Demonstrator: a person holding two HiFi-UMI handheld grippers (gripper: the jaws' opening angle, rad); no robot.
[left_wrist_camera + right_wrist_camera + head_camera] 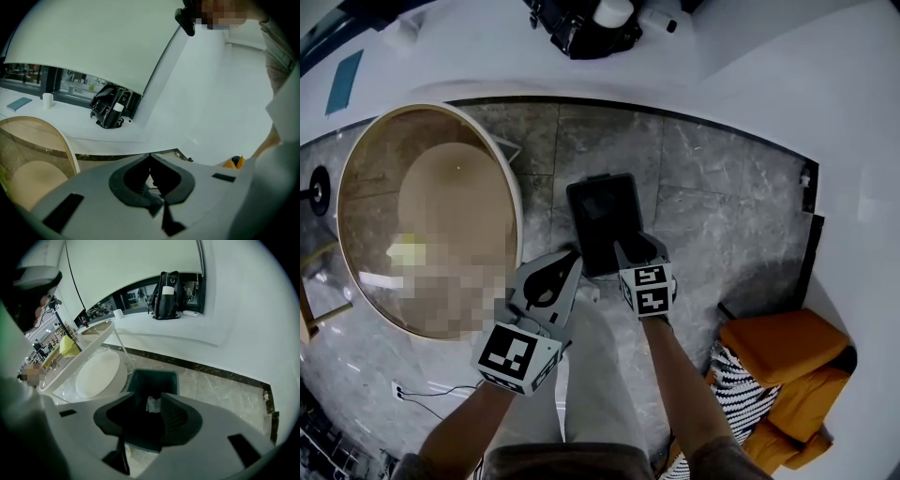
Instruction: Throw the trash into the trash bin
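1. Right gripper [149, 396]: spread, pinching nothing, pointed down into the trash bin [153, 372].
2. White trash scrap [153, 405]: inside the bin, straight below those jaws.
3. Left gripper [150, 157]: pressed together, empty, beside the bin.

A grey marble floor [722, 178] carries nearly everything here. A dark trash bin [573, 220] stands upright on it, just beside a round table [517, 202] with a pale rim and a see-through top. A yellow object [408, 248] lies on that top (too blurred to name). At the lower right an orange chair [787, 361] stands on the floor, with a striped cushion [741, 394] against it. A thin dark cable [431, 389] trails over the tiles at the lower left. A curved white ledge [750, 56] borders the floor, bearing a black bag [581, 28], a teal booklet [344, 82] and a white cup [47, 100].
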